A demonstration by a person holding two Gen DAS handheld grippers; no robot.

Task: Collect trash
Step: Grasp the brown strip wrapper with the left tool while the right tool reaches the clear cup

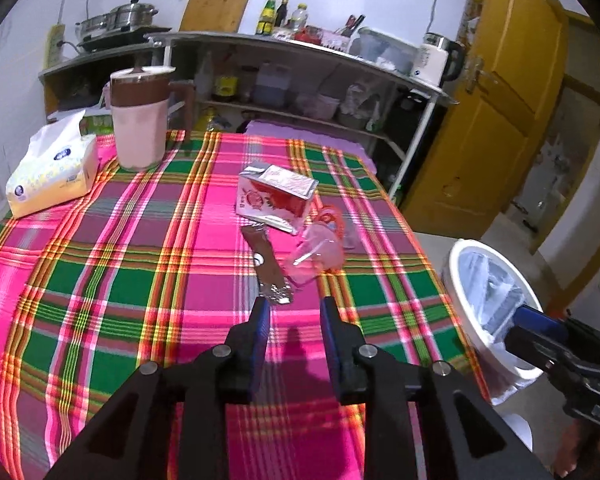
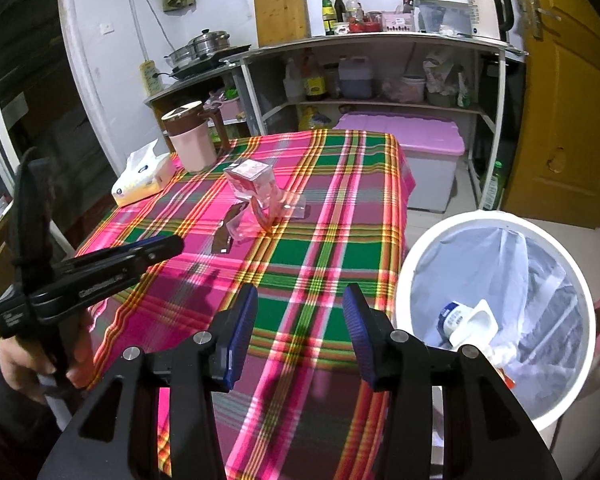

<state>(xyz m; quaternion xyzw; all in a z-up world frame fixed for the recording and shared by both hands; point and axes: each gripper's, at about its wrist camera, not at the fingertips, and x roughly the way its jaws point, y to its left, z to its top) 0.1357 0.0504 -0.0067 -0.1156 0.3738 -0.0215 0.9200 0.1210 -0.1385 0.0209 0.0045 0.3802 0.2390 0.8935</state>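
Note:
On the plaid tablecloth lies a small heap of trash: a red-and-white carton, a brown wrapper with a silver end, a clear plastic cup and a red lid. My left gripper hovers just short of the wrapper's silver end, open and empty. My right gripper is open with nothing between its fingers, over the table's near edge beside the white lined bin. A white yogurt cup lies in the bin. The right wrist view shows the heap farther off, with the carton at its back.
A tissue pack and a pink jug with a brown lid stand at the table's far left. Behind are metal shelves with bottles and a kettle, a purple-lidded box and a yellow door. The bin stands off the table's right edge.

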